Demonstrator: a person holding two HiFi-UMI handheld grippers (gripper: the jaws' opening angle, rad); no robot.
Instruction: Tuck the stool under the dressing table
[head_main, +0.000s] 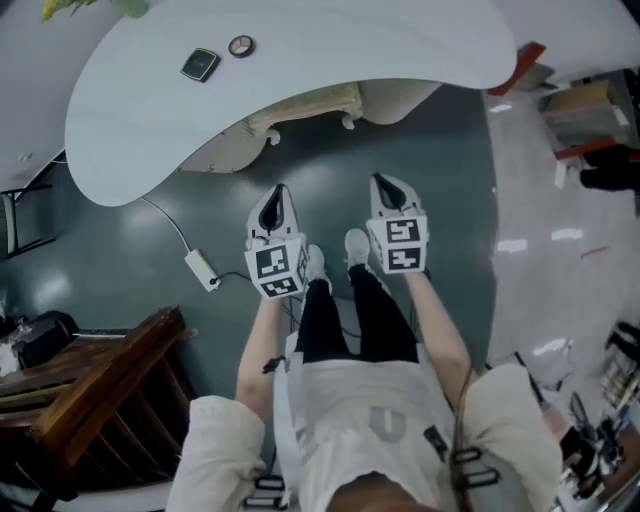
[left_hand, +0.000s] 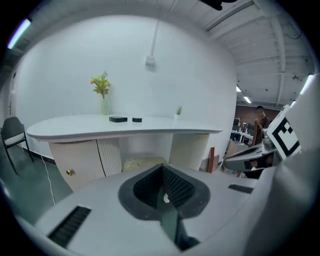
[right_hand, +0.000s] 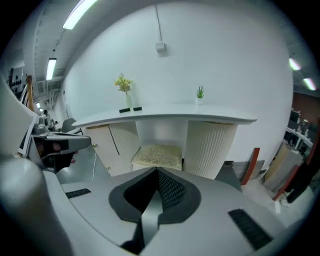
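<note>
Left gripper (left_hand: 162, 186): jaws pressed together, ribbed pads meeting, nothing between them. Right gripper (right_hand: 156, 187): likewise closed and empty. The head view shows both held side by side above the person's shoes (head_main: 357, 246), well apart from the furniture, pointing towards it.

Stool (right_hand: 157, 155): stands in the knee recess of the dressing table (head_main: 300, 50), between the two ribbed pedestals. From the head view only its cream front edge and curled legs show past the tabletop's curved rim. The right gripper view alone gives the speckled seat in full. The left gripper view catches a corner of it above the jaws.

Tabletop: the head view shows a dark square item (head_main: 200, 65) and a round item (head_main: 240, 45) lying near each other. The gripper views add what the head view cuts off — a vase of yellow flowers (left_hand: 102, 92) and a small green plant (right_hand: 200, 93), both upright at the wall.

Floor: a white cable with adapter (head_main: 203, 268) lies left of the grippers, seen from the head view only. A dark chair (left_hand: 12, 134) stands left of the table — left gripper view only.
</note>
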